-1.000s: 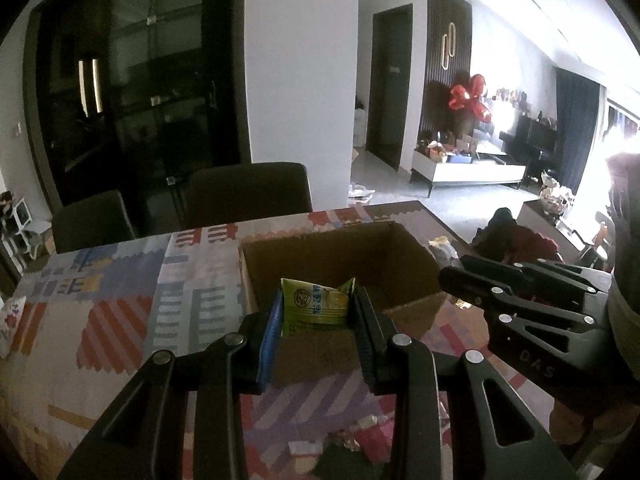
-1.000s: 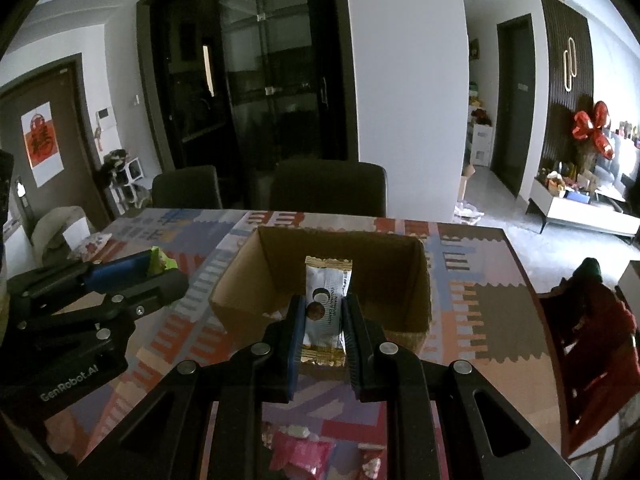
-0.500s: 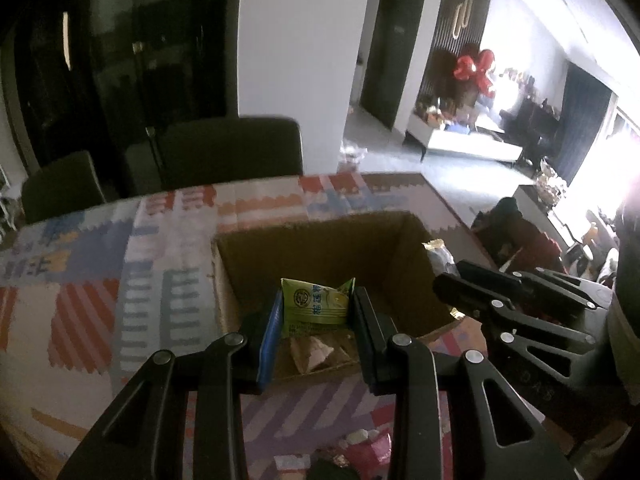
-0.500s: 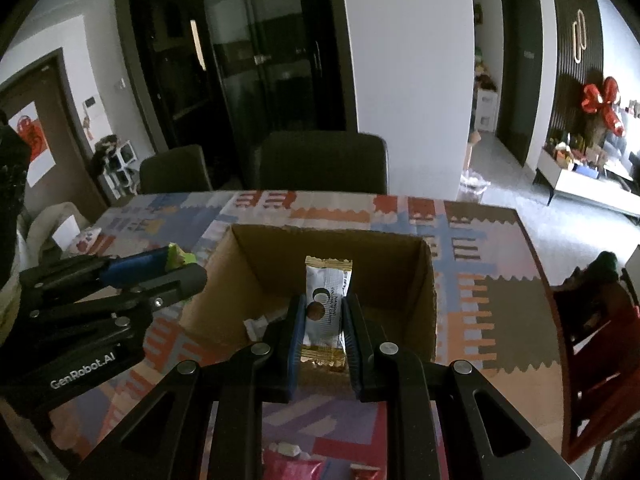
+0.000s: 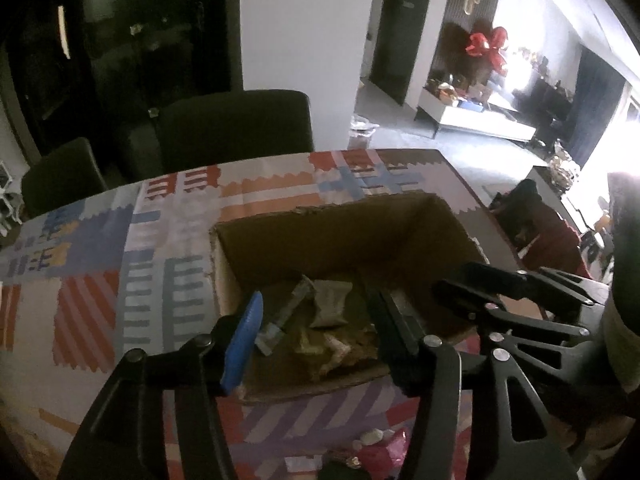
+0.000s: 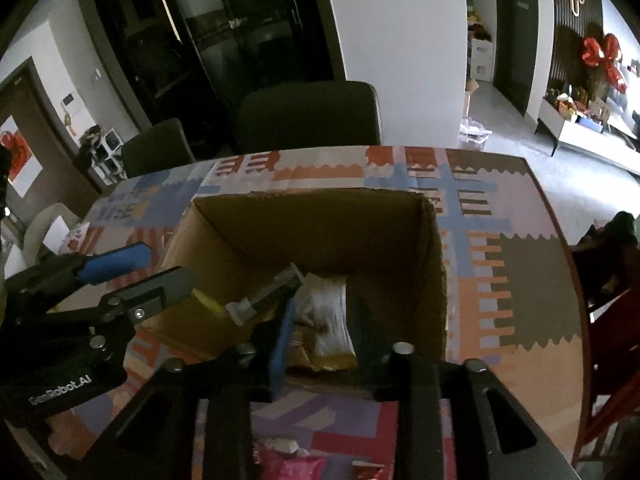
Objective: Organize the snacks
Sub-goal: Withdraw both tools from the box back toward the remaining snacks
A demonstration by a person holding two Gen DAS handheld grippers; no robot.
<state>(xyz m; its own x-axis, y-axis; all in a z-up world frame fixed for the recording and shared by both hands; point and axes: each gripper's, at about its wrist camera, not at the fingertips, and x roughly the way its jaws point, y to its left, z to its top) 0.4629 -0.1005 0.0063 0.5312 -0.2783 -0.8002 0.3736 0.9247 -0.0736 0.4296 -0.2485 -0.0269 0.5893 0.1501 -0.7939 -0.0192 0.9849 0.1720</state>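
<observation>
- Both tools gripped a packet half a second ago, green in the left, silver-and-gold in the right; now both are spread wide with nothing between the fingers.
- Left tool (image 5: 316, 336): parted wide over the near edge of the cardboard box (image 5: 340, 236), blue pad (image 5: 242, 344) on its left finger, empty.
- Right tool (image 6: 324, 328): also wide apart and empty, poised above the box's near wall; blue pad on its left finger.
- Snack packets (image 5: 320, 320) lie loose on the box floor; a silver-white packet (image 6: 328, 312) sits directly below the right tool, a grey wrapped bar (image 6: 260, 296) tilted beside it. Print on the packets is too blurred to read.
- Box stands on the counter (image 6: 500, 280), which carries a patchwork-patterned cloth.
- Pink wrapped snacks (image 6: 288, 464) remain on the counter, near side of the box.
- Legible writing: "GenRobot.AI" (image 6: 60, 386) on the left tool's body, seen from the right wrist view.
</observation>
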